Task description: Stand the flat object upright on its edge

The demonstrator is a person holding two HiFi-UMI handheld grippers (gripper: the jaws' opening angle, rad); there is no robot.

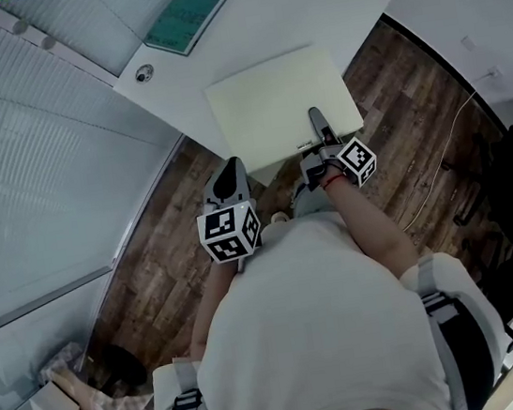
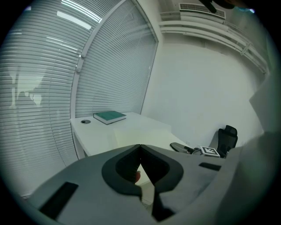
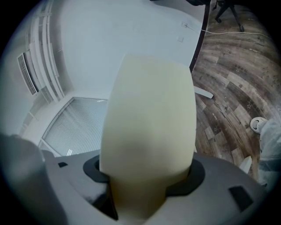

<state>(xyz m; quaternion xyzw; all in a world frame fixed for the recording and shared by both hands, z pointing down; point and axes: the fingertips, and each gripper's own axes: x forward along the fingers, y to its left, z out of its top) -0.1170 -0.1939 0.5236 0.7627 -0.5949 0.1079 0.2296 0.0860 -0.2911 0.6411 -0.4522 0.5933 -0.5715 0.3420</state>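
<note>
One cream board [image 1: 271,102] lies on the white table [image 1: 304,3], near edge clamped in the right gripper [image 1: 318,121], green book [image 1: 185,18] well apart, left gripper [image 2: 140,146] closed, empty.

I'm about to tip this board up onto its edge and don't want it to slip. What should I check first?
1. Right gripper has the cream board between its jaws: ok, the board fills the gap.
2. Grip firm enough to lift: cannot tell.
3. Board upright: not ok, it lies flat on the white table.
4. Left gripper free to steady it: ok, shut, empty, off the table.
5. Green book out of the way: ok, apart at the far end.
</note>
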